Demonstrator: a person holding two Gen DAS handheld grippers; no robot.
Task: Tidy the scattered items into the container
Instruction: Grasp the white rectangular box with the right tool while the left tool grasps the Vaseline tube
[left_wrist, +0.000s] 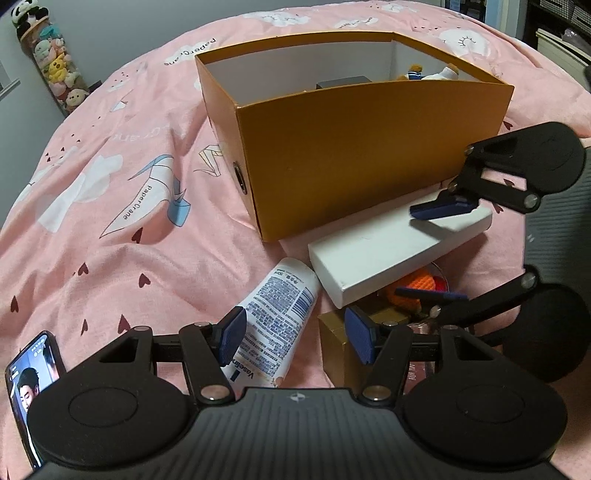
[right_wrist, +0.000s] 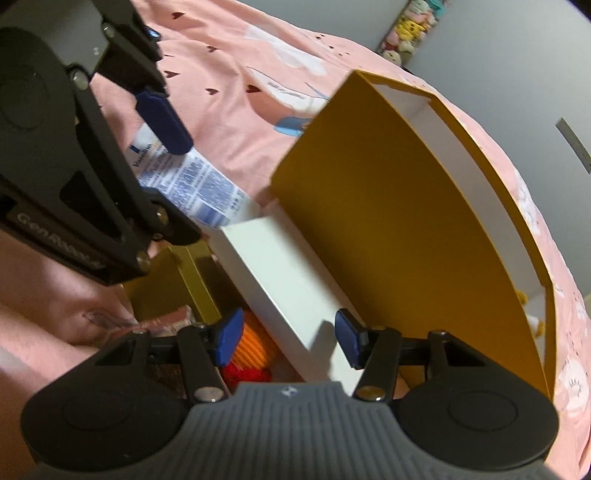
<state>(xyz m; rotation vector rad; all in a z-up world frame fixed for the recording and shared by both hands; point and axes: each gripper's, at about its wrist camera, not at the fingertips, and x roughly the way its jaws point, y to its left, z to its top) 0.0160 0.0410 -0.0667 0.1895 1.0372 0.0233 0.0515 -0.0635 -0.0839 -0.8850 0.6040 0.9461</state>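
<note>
On the bed (left_wrist: 92, 229) stands one open orange container (left_wrist: 354, 155), near the middle of the pink cover. Inside it show one dark item (left_wrist: 341, 82), too hidden to identify, and two small plush toys (left_wrist: 430, 72) in its far right corner. Outside the container, along its near side, lie one white flat box (left_wrist: 388, 251), one white lotion tube (left_wrist: 277, 317), one gold box (left_wrist: 336, 343) and one orange-and-red knitted item (left_wrist: 417, 282). One phone (left_wrist: 33, 373) lies toward the bed's near left edge. Two hand-held grippers are in view.
</note>
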